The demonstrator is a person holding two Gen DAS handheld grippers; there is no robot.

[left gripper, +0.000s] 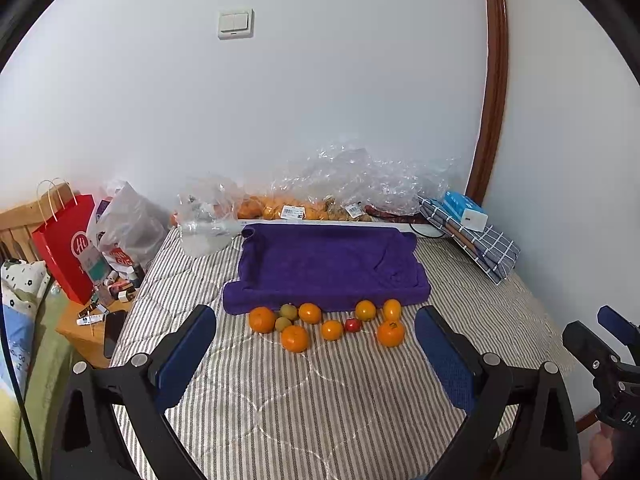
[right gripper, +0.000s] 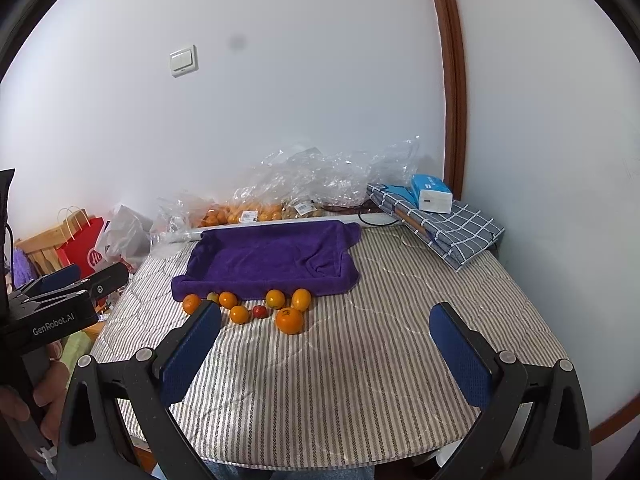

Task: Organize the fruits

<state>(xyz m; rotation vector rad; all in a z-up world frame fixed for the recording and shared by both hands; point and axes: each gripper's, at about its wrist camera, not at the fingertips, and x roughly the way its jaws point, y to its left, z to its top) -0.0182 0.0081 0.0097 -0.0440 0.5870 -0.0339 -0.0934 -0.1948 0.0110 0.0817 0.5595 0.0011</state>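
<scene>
Several oranges (left gripper: 295,338), two green kiwis (left gripper: 288,311) and a small red fruit (left gripper: 352,325) lie loose on the striped cloth in front of a purple towel-lined tray (left gripper: 328,268). The same oranges (right gripper: 289,320), red fruit (right gripper: 260,311) and tray (right gripper: 272,260) show in the right wrist view. My left gripper (left gripper: 316,320) is open and empty, just short of the fruit. My right gripper (right gripper: 326,316) is open and empty, to the right of the fruit row.
Clear plastic bags of fruit (left gripper: 288,208) lie along the wall behind the tray. A folded checked cloth (left gripper: 476,236) with a blue tissue box (left gripper: 464,208) sits at the back right. A red paper bag (left gripper: 64,248) and small bottles stand off the left edge.
</scene>
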